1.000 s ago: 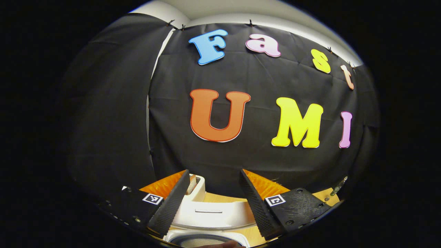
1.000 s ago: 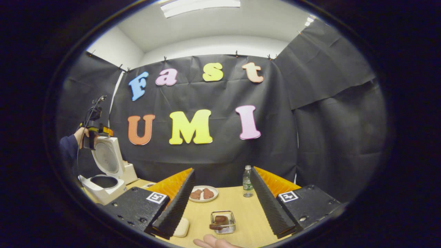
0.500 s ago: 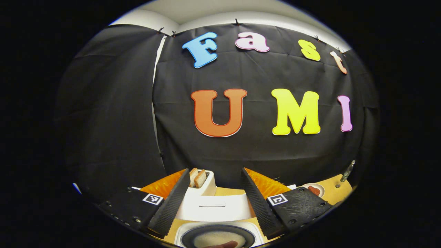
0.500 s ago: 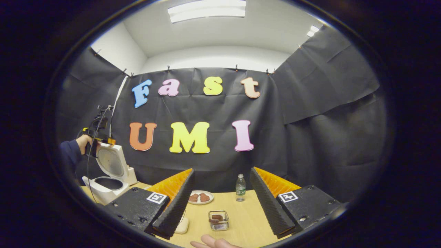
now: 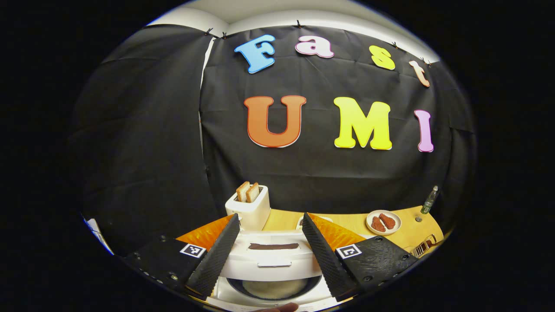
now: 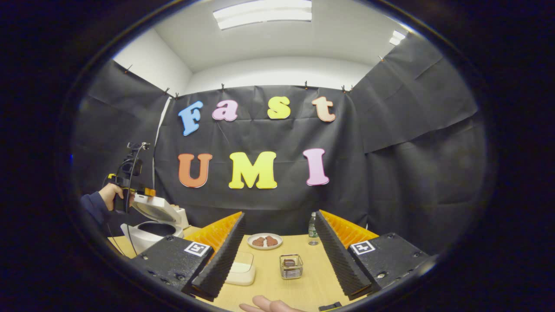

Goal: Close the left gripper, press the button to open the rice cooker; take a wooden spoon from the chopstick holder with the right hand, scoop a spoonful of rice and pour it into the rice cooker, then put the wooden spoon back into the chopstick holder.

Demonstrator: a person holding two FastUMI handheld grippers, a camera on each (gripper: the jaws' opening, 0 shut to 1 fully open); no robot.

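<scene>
**Mia:** What is happening in the booth?

**Ben:** The black cloth wall is hanging behind a wooden worktop. The white rice cooker is sitting at one end of it.

**Mia:** Is it opening?

**Ben:** Its lid is tilting halfway up. The left gripper is hovering right over it with its fingers spreading wide, pinching nothing. So I am thinking the button part is done.

**Mia:** And the rice?

**Ben:** Something pale is lying in the pot. I am guessing that is rice.

**Mia:** What is the right gripper doing?

**Ben:** It is waiting well apart from the cooker, fingers spreading, holding nothing. I am not able to pick out the spoon.
</scene>
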